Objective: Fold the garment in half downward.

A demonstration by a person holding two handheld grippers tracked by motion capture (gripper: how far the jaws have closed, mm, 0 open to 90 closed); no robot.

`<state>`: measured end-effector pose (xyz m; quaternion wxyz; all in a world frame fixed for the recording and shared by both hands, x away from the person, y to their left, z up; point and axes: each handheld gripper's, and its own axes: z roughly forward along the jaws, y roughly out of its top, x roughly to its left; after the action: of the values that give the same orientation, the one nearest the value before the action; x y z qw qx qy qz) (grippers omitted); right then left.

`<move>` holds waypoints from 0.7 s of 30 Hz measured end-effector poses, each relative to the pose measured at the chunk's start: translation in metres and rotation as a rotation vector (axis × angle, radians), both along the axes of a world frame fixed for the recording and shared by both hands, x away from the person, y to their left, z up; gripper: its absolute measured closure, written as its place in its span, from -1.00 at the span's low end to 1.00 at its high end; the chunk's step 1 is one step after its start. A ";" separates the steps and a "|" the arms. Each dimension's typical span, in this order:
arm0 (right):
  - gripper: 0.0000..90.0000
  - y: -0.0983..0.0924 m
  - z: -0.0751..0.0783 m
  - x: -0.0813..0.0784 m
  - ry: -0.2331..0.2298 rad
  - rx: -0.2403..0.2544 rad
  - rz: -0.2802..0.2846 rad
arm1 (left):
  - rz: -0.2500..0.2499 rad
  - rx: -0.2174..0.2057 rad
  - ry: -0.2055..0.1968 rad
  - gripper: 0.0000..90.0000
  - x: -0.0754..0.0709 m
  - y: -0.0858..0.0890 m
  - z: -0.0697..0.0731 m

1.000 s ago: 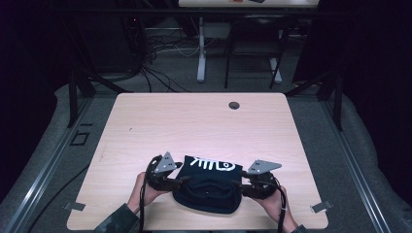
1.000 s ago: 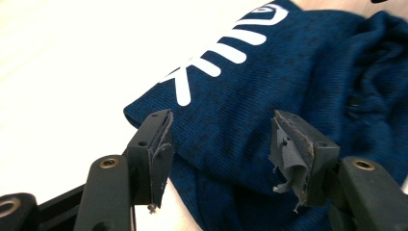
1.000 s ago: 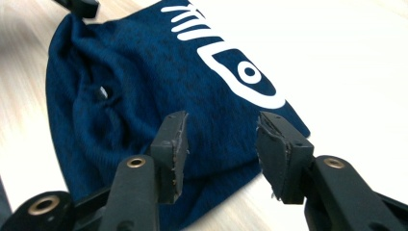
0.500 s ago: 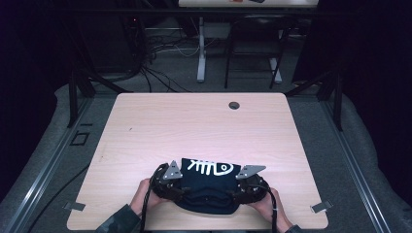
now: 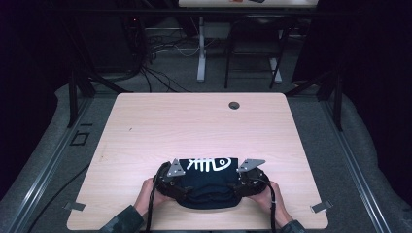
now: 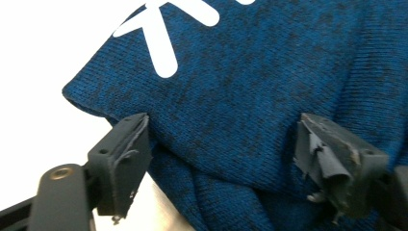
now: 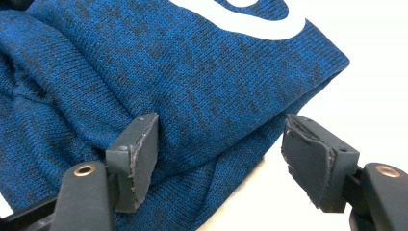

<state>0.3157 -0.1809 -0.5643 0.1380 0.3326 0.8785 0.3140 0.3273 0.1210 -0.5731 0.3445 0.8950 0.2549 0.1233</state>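
A folded dark blue knit garment (image 5: pixel 209 184) with a white fish-skeleton print lies near the table's front edge. My left gripper (image 5: pixel 176 185) sits at its left end and my right gripper (image 5: pixel 242 184) at its right end, each held in a hand. In the left gripper view the jaws of the left gripper (image 6: pixel 223 132) have just been opening and stand wide apart, with the garment (image 6: pixel 250 86) bunched between them. In the right gripper view the right gripper (image 7: pixel 219 132) has likewise just been opening over a folded corner of the garment (image 7: pixel 183 72), its pads off the cloth.
The light wooden table (image 5: pixel 194 126) has a round cable hole (image 5: pixel 234 105) near its far edge. Tape marks lie on the floor at the front corners (image 5: pixel 75 206). Another desk's leg (image 5: pixel 200 53) and cables stand beyond the table.
Both grippers have drawn closer together and sunk toward the table with the garment. Their jaws have spread wider, and the cloth now rests on the tabletop.
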 end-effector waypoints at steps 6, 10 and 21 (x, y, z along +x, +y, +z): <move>-0.37 0.000 0.000 0.009 -0.006 0.004 -0.024 | 0.018 -0.005 0.011 -0.66 0.014 -0.001 -0.001; -0.46 -0.001 -0.001 0.015 -0.009 -0.005 -0.048 | 0.021 -0.012 0.021 -0.67 0.020 -0.002 -0.002; -0.66 -0.003 0.004 0.015 -0.048 -0.004 -0.075 | 0.047 -0.055 -0.014 -0.79 0.021 0.002 0.007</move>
<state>0.3311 -0.1843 -0.5601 0.1714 0.3574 0.8626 0.3145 0.3487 0.1226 -0.5662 0.3679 0.8781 0.2767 0.1305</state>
